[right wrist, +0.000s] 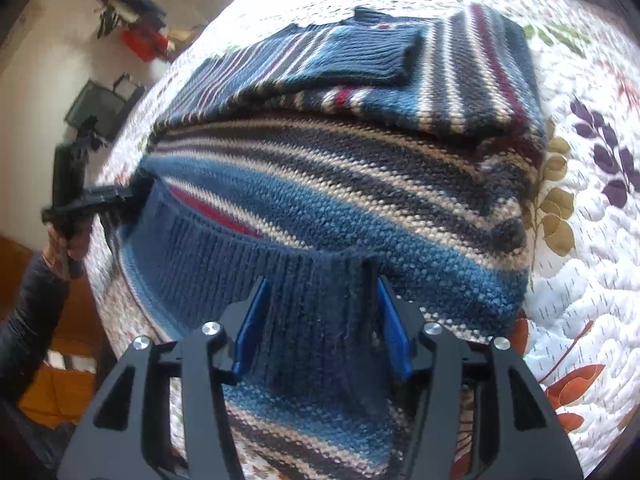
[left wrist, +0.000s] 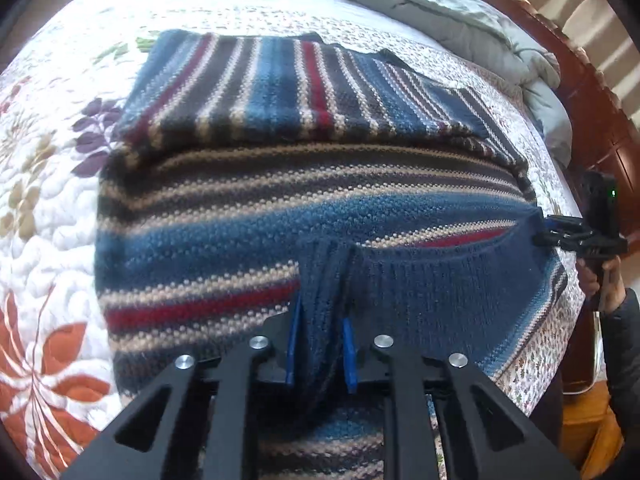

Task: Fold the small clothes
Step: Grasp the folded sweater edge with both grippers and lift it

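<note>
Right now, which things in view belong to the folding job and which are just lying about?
Job:
striped sweater
left tool, shut on its ribbed collar
right tool, at the collar

Lying about:
floral quilt
grey duvet
wooden headboard

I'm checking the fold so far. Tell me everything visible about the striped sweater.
The sweater is a chunky knit in blue, navy, cream and red stripes with a ribbed navy band. It lies on the floral quilt, sleeves folded across the far part of the body. The left gripper is shut on a bunched part of the band; the right gripper has the band between its blue pads.
</note>
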Demonstrator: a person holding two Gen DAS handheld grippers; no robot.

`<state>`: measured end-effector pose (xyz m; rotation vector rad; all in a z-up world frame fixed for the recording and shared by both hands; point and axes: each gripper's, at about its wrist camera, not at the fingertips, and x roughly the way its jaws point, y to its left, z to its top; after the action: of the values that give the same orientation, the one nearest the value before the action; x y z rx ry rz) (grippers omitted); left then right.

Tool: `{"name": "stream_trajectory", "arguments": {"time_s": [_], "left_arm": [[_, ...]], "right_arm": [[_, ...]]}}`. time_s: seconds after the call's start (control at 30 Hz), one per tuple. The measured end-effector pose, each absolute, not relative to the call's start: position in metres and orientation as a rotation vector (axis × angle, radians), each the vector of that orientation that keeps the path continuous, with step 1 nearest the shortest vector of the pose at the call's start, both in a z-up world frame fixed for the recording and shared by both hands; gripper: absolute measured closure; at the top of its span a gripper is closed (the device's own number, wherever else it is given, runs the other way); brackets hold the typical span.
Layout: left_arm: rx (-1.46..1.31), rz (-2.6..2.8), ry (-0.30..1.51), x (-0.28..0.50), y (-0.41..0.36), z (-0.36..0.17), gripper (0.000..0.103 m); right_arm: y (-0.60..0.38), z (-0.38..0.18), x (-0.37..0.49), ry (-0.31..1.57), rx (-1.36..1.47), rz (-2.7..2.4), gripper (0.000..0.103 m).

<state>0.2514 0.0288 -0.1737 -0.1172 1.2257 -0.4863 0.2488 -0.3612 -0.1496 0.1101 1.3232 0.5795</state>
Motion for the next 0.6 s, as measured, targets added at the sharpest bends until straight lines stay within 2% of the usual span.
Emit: {"name": "stream_trajectory", "arguments": {"time_s": [0.03,0.07,0.1,0.13,0.4,0.6], "left_arm": [[-0.105,-0.479,1.218,0.249,0.027,-0.173,0.087],[-0.095,-0.468,1.207,0.245,0.024,-0.17,0.088],[-0.094,-0.461,1.2,0.243,0.021,-0.169,0.088],[-0.098,-0.456,1.195,0.242,0.02,-0.167,0.089],[-0.15,-0.425,1.039,0.238,0.02,-0.116,0.09],[-0.184,-0.368,0.941,0.278,0.023,-0.069,0.09]], "right_arm": [[-0.357,-0.149,0.246,1.315,0.065,0.575,0.066],[-0.354,-0.148,0.243,1.314,0.039,0.578,0.083],[-0.354,-0.147,0.242,1.317,0.041,0.584,0.09],[-0.355,-0.145,0.241,1.316,0.054,0.59,0.093],[-0.38,-0.095,0.245,1.179,0.15,0.584,0.095],[-0.39,-0.054,0.289,1.092,0.197,0.515,0.095]]}}
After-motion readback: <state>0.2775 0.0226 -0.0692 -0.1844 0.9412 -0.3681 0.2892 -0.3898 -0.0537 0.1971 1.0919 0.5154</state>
